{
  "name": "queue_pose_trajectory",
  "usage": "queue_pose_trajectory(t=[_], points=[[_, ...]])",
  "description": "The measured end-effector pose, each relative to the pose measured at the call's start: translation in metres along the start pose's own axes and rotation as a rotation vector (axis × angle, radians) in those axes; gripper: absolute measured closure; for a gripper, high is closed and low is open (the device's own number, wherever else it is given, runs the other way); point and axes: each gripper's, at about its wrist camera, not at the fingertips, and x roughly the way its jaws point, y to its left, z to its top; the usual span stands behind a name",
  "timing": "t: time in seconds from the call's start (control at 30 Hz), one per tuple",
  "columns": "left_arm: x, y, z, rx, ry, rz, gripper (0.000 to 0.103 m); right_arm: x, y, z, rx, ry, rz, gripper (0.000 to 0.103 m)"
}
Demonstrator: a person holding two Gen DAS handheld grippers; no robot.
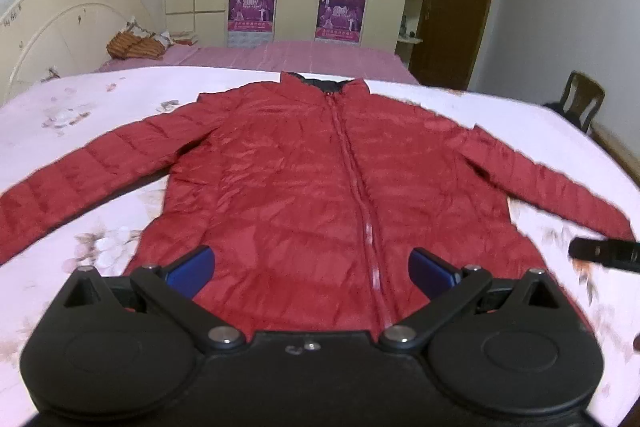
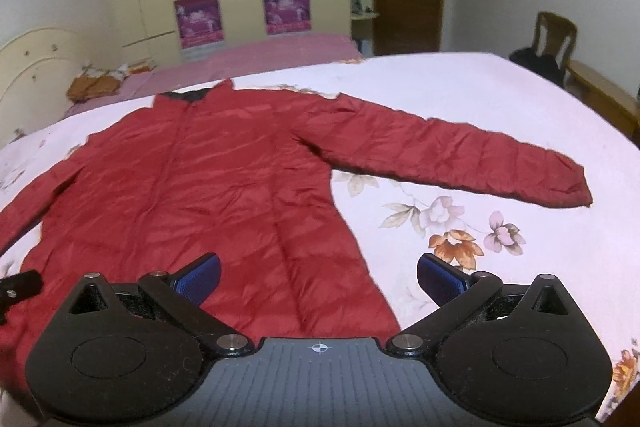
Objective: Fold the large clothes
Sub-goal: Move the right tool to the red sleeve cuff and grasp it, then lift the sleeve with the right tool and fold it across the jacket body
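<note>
On the bed's floral sheet (image 2: 460,99), the red puffer jacket (image 1: 304,179) lies flat, zipped, sleeves spread toward 9 and 3 o'clock. Left gripper (image 1: 311,273) hovers over the hem by the zipper, right gripper (image 2: 318,281) over the hem's 3 o'clock corner, both wide open and holding nothing. My worry: that slick quilted shell slips from a shallow pinch, or a gripper snags the sheet along with it and drags everything crooked.

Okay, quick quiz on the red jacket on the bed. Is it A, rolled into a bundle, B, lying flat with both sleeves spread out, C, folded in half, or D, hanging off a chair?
B: the jacket lies flat and zipped on the flowered bedspread, a sleeve stretched out to each side, with both grippers open above its hem.
</note>
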Motion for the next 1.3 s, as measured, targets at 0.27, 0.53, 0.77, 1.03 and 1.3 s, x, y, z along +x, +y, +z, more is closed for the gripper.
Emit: queue_pose_trajectory(t=[0.27,0.53,0.77,1.03,1.3], points=[[0.026,-0.016,0.018,-0.027,-0.140,-0.023,0.000,0.024,-0.053,0.018,0.127,-0.036,-0.077,0.000],[0.077,-0.063,0.033,0.041,-0.006,-0.038,0.000,0.048,-0.148,0.034,0.325,-0.070,-0.181,0.001],[0.113,-0.105,0.038,0.087,0.023,-0.035,0.000,0.065,-0.228,0.040,0.497,-0.082,-0.227,0.053],[0.147,-0.131,0.052,0.063,0.051,-0.012,0.000,0.079,-0.293,0.017,0.764,-0.086,-0.131,0.053],[0.159,-0.132,0.061,0.058,0.084,0.029,0.000,0.075,-0.307,0.014,0.839,-0.173,-0.086,0.054]])
